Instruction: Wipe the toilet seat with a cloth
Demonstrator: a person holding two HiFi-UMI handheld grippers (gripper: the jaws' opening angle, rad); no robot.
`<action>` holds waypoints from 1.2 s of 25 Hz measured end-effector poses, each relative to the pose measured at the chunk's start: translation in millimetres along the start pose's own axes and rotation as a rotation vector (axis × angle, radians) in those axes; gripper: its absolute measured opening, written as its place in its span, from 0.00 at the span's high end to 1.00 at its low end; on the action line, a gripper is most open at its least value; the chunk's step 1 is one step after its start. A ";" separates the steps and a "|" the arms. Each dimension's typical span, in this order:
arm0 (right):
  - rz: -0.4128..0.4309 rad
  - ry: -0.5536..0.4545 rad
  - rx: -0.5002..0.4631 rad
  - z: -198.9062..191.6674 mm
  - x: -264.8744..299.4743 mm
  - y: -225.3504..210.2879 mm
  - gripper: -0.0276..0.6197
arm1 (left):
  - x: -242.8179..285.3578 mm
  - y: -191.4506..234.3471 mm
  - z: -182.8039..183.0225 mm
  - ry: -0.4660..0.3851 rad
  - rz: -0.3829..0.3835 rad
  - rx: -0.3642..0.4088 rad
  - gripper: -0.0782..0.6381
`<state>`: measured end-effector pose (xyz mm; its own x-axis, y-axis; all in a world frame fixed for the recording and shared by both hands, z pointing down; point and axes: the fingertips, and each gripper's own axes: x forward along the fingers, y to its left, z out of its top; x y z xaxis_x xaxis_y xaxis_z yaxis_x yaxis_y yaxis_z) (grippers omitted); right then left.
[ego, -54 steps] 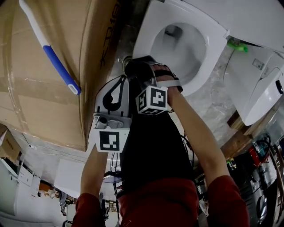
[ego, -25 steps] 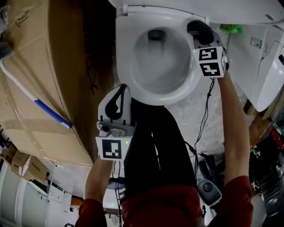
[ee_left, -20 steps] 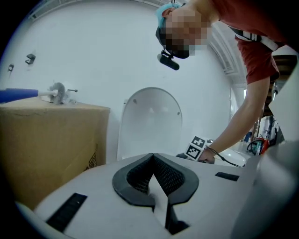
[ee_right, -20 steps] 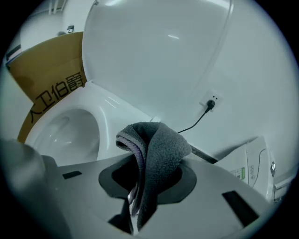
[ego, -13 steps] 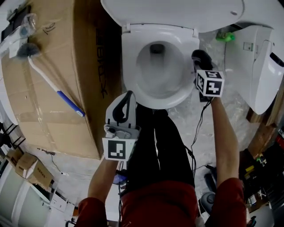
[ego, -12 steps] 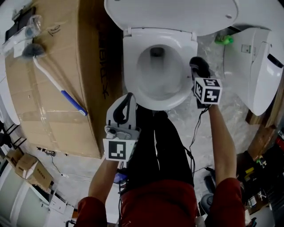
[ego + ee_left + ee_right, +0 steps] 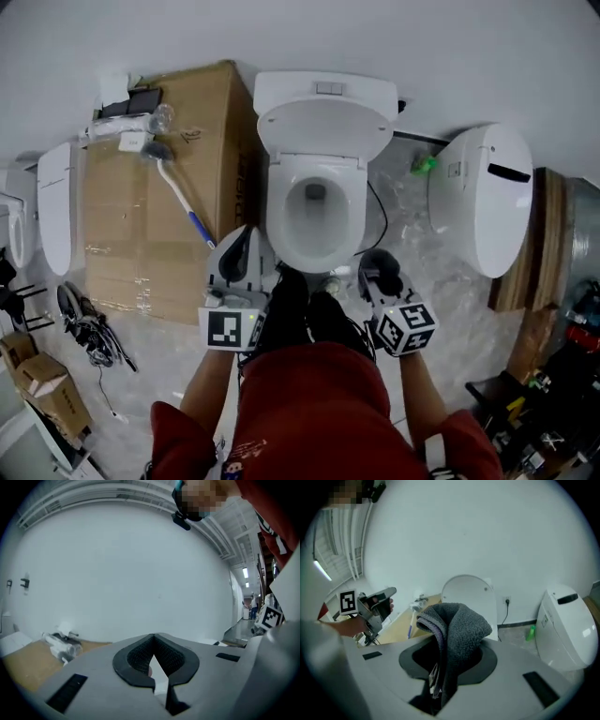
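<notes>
A: Where's the cloth (image 7: 457, 630)?
B: Folded and clamped in the right claw (image 7: 378, 270), held just short of the toilet seat (image 7: 281, 230); a tight pinch should stop it slipping mid-wipe.
A: And the left claw (image 7: 240, 255)?
B: Closed on nothing; it hangs aside, probably just out of the way.

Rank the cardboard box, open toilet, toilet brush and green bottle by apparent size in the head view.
Largest to smallest:
1. cardboard box
2. open toilet, lid included, not far behind the box
3. toilet brush
4. green bottle, by far the smallest
</notes>
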<state>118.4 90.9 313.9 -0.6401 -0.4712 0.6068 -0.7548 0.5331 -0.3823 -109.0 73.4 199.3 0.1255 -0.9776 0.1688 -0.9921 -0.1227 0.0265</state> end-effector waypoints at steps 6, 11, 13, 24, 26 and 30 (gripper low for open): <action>0.023 -0.373 -0.202 143.9 -68.3 49.4 0.83 | -10.4 -2.4 106.7 -0.184 0.027 0.021 0.87; 0.015 -0.639 -0.422 239.4 -123.8 93.6 0.83 | -24.4 -8.9 165.7 -0.287 0.054 0.126 0.87; -0.012 -0.764 -0.476 269.1 -146.7 107.8 0.83 | -26.2 -9.3 187.6 -0.328 0.058 0.177 0.87; -0.069 -0.867 -0.536 301.5 -140.6 134.7 0.83 | -18.1 6.3 205.4 -0.328 0.071 0.165 0.87; -0.069 -0.851 -0.535 299.4 -136.7 133.3 0.83 | -17.1 7.6 203.4 -0.327 0.068 0.155 0.87; -0.085 -0.833 -0.530 294.9 -136.3 128.5 0.83 | -16.0 5.9 200.6 -0.322 0.061 0.148 0.87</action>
<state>66.4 16.4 -23.4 -0.6366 -0.7576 -0.1444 -0.7712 0.6244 0.1240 -117.9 54.0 -0.9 0.0809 -0.9847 -0.1540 -0.9906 -0.0624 -0.1214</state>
